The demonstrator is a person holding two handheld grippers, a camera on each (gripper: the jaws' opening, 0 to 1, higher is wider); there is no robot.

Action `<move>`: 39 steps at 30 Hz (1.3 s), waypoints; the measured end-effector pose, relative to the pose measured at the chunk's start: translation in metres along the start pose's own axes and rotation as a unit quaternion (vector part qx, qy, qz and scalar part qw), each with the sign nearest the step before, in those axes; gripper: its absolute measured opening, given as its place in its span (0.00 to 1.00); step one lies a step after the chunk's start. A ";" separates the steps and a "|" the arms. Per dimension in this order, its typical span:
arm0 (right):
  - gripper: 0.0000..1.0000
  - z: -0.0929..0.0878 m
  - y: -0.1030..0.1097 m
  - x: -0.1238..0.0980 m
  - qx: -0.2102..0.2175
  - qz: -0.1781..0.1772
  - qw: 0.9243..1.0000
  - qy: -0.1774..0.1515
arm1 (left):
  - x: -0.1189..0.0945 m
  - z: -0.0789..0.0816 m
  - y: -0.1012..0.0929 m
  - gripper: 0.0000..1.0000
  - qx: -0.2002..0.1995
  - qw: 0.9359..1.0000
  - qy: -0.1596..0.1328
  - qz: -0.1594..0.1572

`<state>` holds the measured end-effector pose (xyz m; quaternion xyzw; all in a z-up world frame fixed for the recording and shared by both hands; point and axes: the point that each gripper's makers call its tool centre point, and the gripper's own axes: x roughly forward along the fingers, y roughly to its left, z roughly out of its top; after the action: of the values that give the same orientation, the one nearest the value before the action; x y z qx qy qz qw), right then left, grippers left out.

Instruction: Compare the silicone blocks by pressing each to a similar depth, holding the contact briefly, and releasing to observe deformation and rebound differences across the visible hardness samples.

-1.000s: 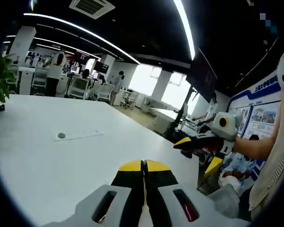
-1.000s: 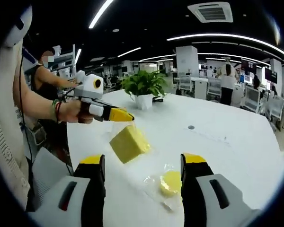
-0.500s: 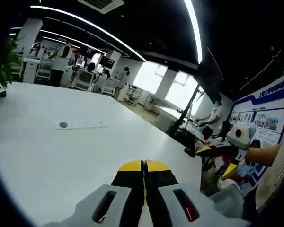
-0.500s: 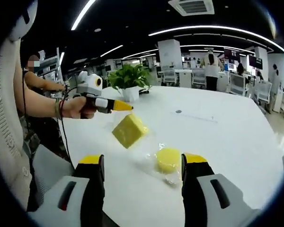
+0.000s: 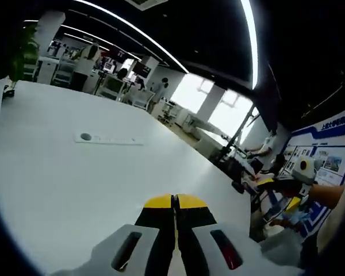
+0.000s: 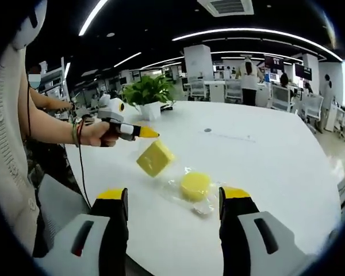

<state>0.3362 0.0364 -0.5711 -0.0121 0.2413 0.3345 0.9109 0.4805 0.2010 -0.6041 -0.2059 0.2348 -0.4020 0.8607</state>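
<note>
Our right gripper (image 6: 172, 198) is wide, empty, hovering short of the round block (image 6: 195, 185) in its wrap on the worktop (image 6: 276, 167). Beyond, square block (image 6: 154, 158); left gripper (image 6: 151, 134) closed just above it. We judge no press underway; both remain.

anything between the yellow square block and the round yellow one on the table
Only bare white table separates the square block from the round block, which sits on clear plastic wrap, in the right gripper view.
</note>
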 end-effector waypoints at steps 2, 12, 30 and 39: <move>0.59 -0.001 0.000 -0.001 0.002 -0.001 1.000 0.002 | 0.001 0.001 0.007 0.00 -0.007 1.000 -0.004 0.007; 0.60 -0.006 -0.003 -0.004 0.005 -0.014 1.000 0.010 | -0.001 0.002 0.050 0.00 -0.047 0.997 -0.029 0.049; 0.58 -0.013 -0.004 -0.004 0.015 -0.030 0.999 0.018 | -0.011 -0.025 0.125 0.00 -0.098 0.986 -0.025 0.135; 0.57 -0.015 -0.005 -0.005 0.018 -0.036 0.999 0.020 | -0.013 -0.039 0.139 0.00 -0.097 0.983 -0.004 0.153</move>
<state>0.3297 0.0267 -0.5824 -0.0105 0.2650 0.2970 0.9173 0.5339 0.2869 -0.7080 -0.2515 0.2985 -0.2399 0.8889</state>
